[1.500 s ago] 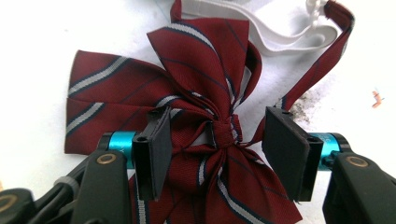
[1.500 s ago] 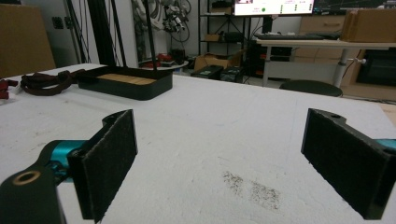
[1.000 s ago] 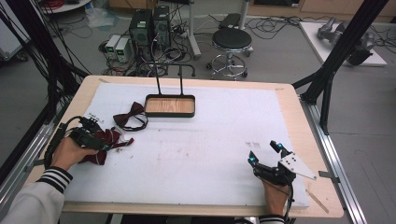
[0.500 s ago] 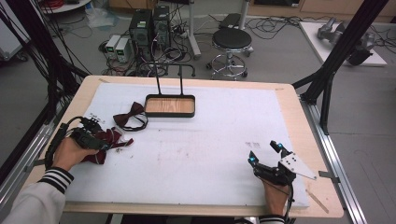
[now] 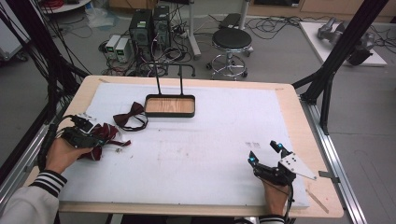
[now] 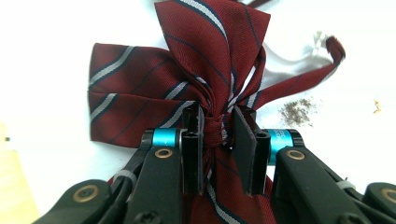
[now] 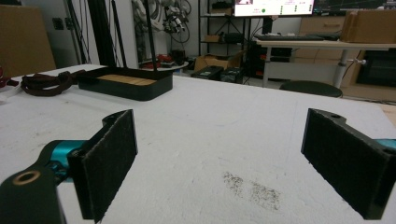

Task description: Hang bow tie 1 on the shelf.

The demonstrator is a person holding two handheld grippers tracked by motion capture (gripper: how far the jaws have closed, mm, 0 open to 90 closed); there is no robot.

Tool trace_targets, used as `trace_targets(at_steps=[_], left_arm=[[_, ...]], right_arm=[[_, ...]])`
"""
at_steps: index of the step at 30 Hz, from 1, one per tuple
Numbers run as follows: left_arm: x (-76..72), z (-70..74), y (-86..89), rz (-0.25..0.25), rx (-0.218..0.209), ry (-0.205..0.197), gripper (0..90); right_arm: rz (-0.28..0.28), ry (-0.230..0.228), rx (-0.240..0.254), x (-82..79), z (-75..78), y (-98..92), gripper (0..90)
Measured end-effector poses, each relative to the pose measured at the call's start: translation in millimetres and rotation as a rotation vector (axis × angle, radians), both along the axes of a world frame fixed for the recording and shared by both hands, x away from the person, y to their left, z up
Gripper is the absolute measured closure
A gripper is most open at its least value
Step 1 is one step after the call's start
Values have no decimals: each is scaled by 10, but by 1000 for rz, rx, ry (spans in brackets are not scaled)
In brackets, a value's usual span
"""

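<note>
- The left gripper (image 5: 88,135) sits at the near-left corner of the white mat (image 5: 210,140), well to the near-left of the black tray (image 5: 170,105).
- Its jaws have just been closing and now pinch the knot of the striped maroon bow tie (image 6: 205,88), with the cloth squeezed between the two pads.
- That bow tie lies flat on the mat; its wings fan out beyond the jaws, and a thin strap (image 6: 322,60) curls off to one side in the left gripper view.
- A second, darker bow tie (image 5: 132,116) rests on the mat just left of the tray, between the tray and the left gripper, apart from both.
- The tray has a wooden floor and two upright black rods (image 5: 169,83) rising from its far edge.
- The right gripper (image 5: 265,153) rests at the near-right of the mat, far from the tray, its jaws spread wide with nothing between them.
- A patch of dark crumbs (image 7: 252,189) speckles the mat just ahead of those open jaws.
</note>
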State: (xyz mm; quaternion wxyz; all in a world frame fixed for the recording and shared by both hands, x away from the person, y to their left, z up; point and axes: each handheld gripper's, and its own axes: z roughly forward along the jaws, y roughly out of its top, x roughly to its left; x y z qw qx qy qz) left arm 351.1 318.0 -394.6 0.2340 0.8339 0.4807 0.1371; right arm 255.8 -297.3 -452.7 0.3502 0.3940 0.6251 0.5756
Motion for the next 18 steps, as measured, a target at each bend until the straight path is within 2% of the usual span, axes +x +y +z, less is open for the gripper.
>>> trace_targets(at_steps=[3, 11, 12, 18], left_arm=[[-17, 33, 11, -3, -10, -37, 737], [-92, 158, 53, -9, -38, -168, 737], [-105, 182, 55, -12, -38, -195, 737], [-158, 290, 35, -14, -31, -294, 737]], right_arm=[[1, 1, 4, -1, 0, 0, 97], [1, 2, 5, 0, 0, -1, 97], [2, 1, 5, 0, 0, -1, 97], [3, 1, 5, 1, 0, -2, 97]])
